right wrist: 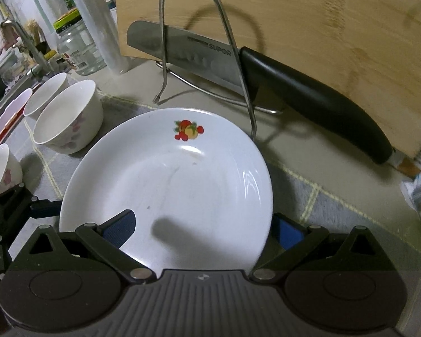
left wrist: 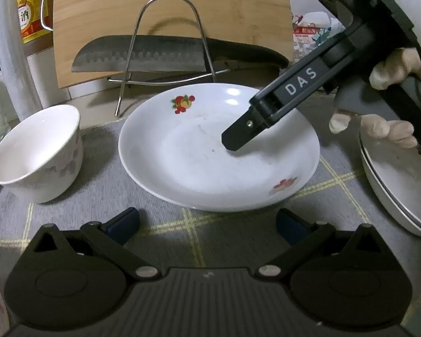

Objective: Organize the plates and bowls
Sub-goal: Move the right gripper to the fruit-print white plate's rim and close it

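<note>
Left wrist view: left gripper (left wrist: 207, 226) jaws wide, empty, near plate (left wrist: 199, 163) on cloth (left wrist: 98, 224). Right gripper (right wrist: 205, 231) jaws wide, straddling plate rim; bowl (left wrist: 39, 154) left.

A home kitchen counter: a bamboo cutting board (right wrist: 308, 28) leans at twelve o'clock behind a black-handled steel chef's knife (right wrist: 266, 75), with a metal sink tap (right wrist: 22, 42) and lidded glass jar (right wrist: 75, 47) at ten o'clock.

The right hand-held gripper (right wrist: 203, 229) straddles the rim of the white plate (right wrist: 182, 174), fingers apart.
</note>
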### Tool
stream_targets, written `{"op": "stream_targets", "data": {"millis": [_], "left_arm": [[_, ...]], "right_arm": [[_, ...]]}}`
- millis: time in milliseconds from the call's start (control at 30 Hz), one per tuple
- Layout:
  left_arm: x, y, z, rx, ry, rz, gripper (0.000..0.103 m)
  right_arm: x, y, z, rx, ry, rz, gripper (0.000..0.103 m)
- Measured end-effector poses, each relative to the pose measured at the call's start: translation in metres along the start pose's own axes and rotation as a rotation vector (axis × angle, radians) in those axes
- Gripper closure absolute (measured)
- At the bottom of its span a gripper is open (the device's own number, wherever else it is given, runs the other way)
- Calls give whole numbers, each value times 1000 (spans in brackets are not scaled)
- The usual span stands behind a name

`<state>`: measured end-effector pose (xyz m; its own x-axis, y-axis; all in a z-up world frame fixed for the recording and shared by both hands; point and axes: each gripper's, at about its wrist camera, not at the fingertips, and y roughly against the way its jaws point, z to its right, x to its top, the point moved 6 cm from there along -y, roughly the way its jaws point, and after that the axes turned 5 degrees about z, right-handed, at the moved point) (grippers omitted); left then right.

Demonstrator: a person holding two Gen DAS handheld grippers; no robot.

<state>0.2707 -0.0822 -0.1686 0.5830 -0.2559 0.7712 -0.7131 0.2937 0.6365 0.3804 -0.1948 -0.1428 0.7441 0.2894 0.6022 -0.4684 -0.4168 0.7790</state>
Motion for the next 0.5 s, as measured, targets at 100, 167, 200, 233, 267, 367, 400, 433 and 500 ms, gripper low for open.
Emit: {"op": "stream_targets", "data": {"millis": [100,167,200,233,267,367,400,433,500], "left_arm": [[1,-1,-1,-3,-3,4,0],[1,-2,-2,-6,-7,8,0],[2,-2,-2,-9,-9,9,0],[2,-3,-3,-11,-11,11,0],[3,-4,-3,-14,-13,13,0],[5,-6,-5,-22,-22,17,0],[5,-6,-5,-25,-25,17,0],[6,-7,-5,-29,-28,17,0],[6,-7,-5,-39,-37,21,0]], "right_arm": [[3,-3,-1,2,17,-1,0],[5,-5,-1,4,29,-1,0],[6,-5,-1,4,35,0,0],[6,-6,-2,6,40,0,0],[7,-7,-2,7,44,1,0],[10,-9,-2,11,57,1,0],[11,-9,-2,13,61,0,0],[12,-10,-2,15,65,1,0],[14,-12,-2,20,73,1,0]]}}
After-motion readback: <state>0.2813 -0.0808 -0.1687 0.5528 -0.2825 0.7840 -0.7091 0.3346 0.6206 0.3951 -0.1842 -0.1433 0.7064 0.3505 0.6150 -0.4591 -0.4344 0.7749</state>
